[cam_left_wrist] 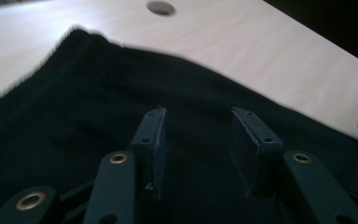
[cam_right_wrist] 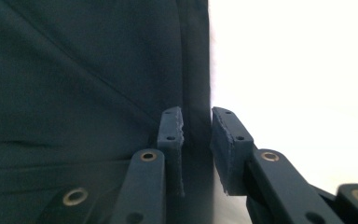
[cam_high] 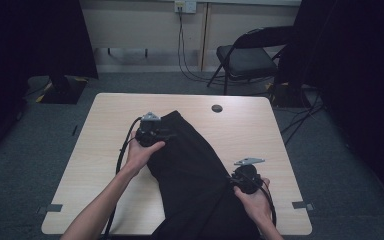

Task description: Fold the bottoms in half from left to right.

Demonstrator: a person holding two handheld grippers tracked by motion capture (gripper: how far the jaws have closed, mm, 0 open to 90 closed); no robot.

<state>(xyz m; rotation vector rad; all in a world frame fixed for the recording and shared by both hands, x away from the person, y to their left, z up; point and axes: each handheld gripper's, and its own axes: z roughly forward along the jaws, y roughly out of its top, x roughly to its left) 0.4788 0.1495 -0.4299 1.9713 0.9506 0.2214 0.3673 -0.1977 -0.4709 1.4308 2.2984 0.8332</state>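
Partly off-frame, black garment (cam_high: pixel 195 170) below

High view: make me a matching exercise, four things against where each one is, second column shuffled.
Things:
1. cloth
2. chair
3. hole
4. socket

Places:
A. on the wall at the top
B. on the floor beyond the table's far right corner
C. spread across the table and over its near edge
D. in the tabletop by the far edge

Pairs: 1-C, 2-B, 3-D, 4-A
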